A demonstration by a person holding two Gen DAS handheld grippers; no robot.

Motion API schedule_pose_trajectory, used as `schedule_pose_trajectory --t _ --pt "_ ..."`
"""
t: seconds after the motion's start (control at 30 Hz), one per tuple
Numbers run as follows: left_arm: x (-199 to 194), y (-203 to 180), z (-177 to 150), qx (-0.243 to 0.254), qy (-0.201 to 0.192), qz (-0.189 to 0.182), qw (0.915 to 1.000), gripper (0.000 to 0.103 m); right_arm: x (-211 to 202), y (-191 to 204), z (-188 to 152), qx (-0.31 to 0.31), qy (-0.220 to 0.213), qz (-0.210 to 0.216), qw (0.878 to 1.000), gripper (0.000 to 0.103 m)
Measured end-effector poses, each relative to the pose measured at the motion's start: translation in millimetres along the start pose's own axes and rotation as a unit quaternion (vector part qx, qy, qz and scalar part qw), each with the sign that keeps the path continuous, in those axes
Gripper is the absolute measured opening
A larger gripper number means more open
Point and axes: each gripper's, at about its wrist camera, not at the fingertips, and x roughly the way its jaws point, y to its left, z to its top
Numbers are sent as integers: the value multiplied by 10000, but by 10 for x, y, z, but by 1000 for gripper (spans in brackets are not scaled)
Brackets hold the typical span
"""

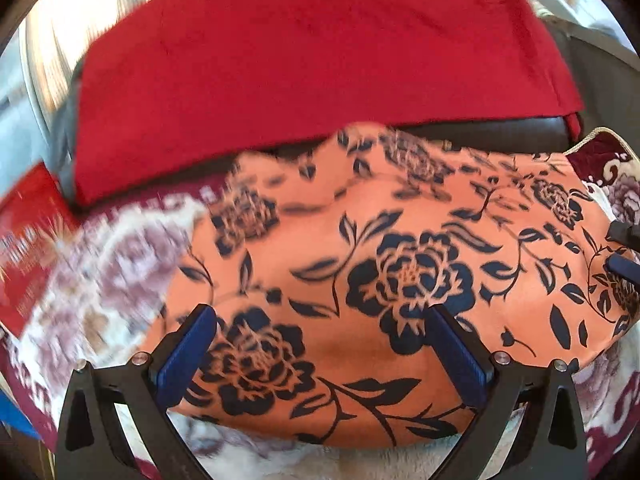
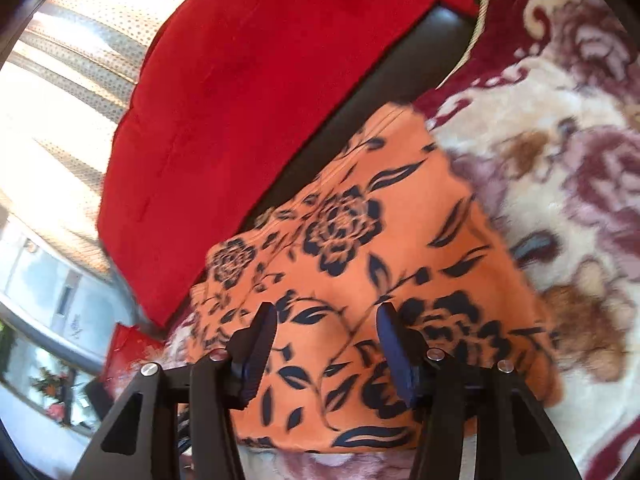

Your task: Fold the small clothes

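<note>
A crumpled red packet (image 1: 28,240) is lying at the far left edge of the plush cream and maroon floral blanket (image 1: 100,264). Beyond it, a plain red cloth (image 1: 304,56) is draping over a dark cushioned edge. The orange garment with navy flower print (image 1: 392,248) is lying spread on the blanket, in front of the red cloth.

The left gripper (image 1: 320,354) is hovering over the garment's near edge, its blue-padded fingers (image 1: 186,356) standing wide apart and holding nothing; the cloth is lying beneath and between them.

The right gripper (image 2: 326,354) is poised over the same garment (image 2: 360,240) near its front hem, fingers (image 2: 394,354) partly spread with the fabric lying flat below, ungripped.
</note>
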Motion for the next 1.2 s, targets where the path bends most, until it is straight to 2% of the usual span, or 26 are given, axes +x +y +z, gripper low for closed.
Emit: schedule_pose_trajectory --t 0.03,0.1,0.2,0.27,0.4,0.5,0.57,0.67,0.7,0.73,0.8,0.93,1.0,1.2 --pt "17 -18 -6 70 -6 32 10000 103 7 -21 9 -4 4 -220 9998 56" --pt "199 -82 -61 327 394 199 9985 103 70 -96 11 95 196 -266 9994 55" --pt "174 -63 -79 212 368 75 9991 103 21 -79 7 -87 187 -307 9993 55" --pt "138 -8 -36 140 436 -49 9989 103 -64 -53 -17 -152 138 -153 9997 55" --pt "25 229 52 -302 272 -144 9991 103 -309 -14 -102 -26 -7 341 9994 55" --pt "22 489 91 -576 266 192 9978 103 -525 -67 -225 329 -138 715 9968 59" --pt "96 637 76 -760 468 368 9953 103 -599 -189 -356 706 -57 941 9930 61" --pt "342 789 -42 -888 1150 751 9865 103 -615 -304 -526 1097 35 916 9897 61" --pt "410 822 -92 -939 1343 692 9841 103 -598 -324 -559 1156 69 808 9900 61" --pt "417 861 -123 -1093 1375 566 9828 103 -576 -340 -563 1205 72 741 9899 61" --pt "375 893 -107 -1142 1324 505 9833 103 -523 -383 -558 1360 51 674 9884 61" --pt "247 993 -33 -1228 1023 605 9853 103 -372 -582 -503 1877 -88 438 9812 61" --pt "240 1097 7 -1381 975 577 9839 103 -298 -645 -482 2115 -152 494 9760 60" --pt "271 1300 79 -1781 965 564 9777 103 -108 -537 -343 1992 -592 417 9773 61"
